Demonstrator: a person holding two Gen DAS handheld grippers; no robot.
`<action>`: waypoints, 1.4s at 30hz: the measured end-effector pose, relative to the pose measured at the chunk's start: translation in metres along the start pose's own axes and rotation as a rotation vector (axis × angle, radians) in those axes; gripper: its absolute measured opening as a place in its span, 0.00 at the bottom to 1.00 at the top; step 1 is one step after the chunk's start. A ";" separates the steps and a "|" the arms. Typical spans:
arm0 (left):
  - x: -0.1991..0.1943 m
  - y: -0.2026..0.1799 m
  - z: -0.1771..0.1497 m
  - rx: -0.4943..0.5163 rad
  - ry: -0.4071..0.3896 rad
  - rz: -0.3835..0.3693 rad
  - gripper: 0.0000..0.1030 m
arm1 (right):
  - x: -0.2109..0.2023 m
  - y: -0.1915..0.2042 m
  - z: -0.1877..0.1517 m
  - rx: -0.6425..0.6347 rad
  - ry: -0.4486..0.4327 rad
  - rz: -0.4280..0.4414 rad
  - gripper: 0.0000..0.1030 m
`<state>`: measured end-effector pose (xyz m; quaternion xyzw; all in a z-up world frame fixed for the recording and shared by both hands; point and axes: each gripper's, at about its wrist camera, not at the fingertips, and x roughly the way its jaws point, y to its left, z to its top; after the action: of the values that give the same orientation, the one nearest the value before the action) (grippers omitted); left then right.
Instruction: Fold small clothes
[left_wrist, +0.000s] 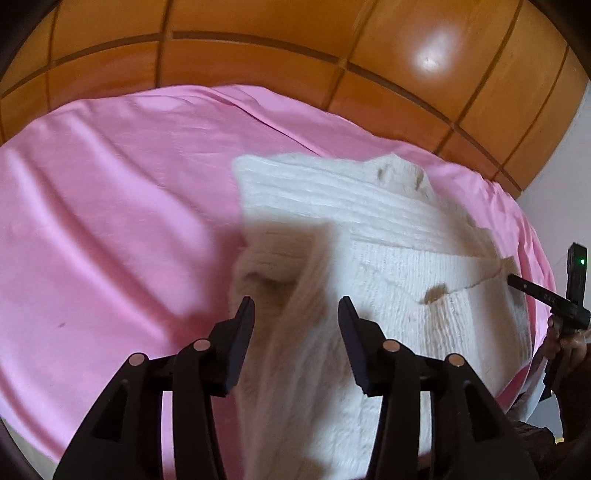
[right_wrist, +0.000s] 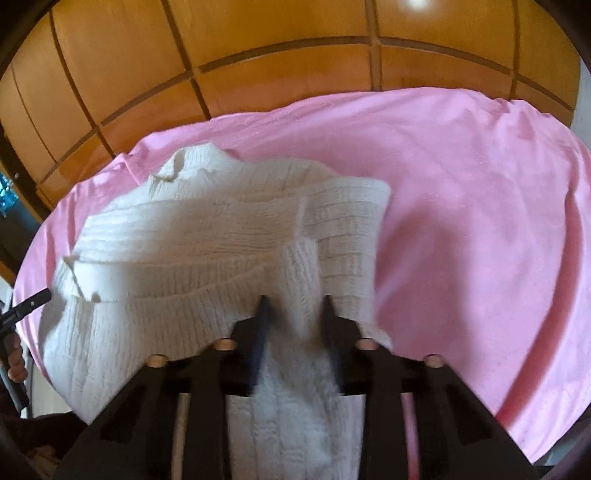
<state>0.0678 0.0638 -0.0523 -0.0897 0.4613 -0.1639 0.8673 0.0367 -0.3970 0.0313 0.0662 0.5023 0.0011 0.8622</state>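
Observation:
A white knitted sweater (left_wrist: 388, 236) lies partly folded on a pink sheet (left_wrist: 110, 206). My left gripper (left_wrist: 297, 310) is open, its fingers on either side of a sleeve fold at the sweater's left side. In the right wrist view the sweater (right_wrist: 192, 236) lies left of centre on the pink sheet (right_wrist: 461, 206). My right gripper (right_wrist: 295, 301) has a knit strip of the sweater between its fingers, with a gap still showing. The right gripper also shows at the right edge of the left wrist view (left_wrist: 517, 282).
A wooden panelled headboard (left_wrist: 258, 48) rises behind the bed and also shows in the right wrist view (right_wrist: 258, 55). A white wall (left_wrist: 561, 177) is at the far right. The pink sheet spreads widely to the left of the sweater.

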 end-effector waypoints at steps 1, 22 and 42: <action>0.002 -0.003 0.000 0.015 0.003 -0.007 0.38 | -0.001 0.002 -0.001 -0.007 -0.002 0.009 0.13; -0.018 -0.001 0.103 -0.029 -0.221 -0.019 0.05 | -0.030 -0.004 0.107 0.075 -0.236 0.051 0.05; 0.057 -0.041 0.123 0.122 -0.084 0.021 0.37 | 0.053 0.026 0.113 0.040 -0.117 0.056 0.46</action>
<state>0.1911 0.0053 -0.0146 -0.0387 0.4148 -0.1786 0.8914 0.1620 -0.3803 0.0433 0.0974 0.4489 0.0115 0.8882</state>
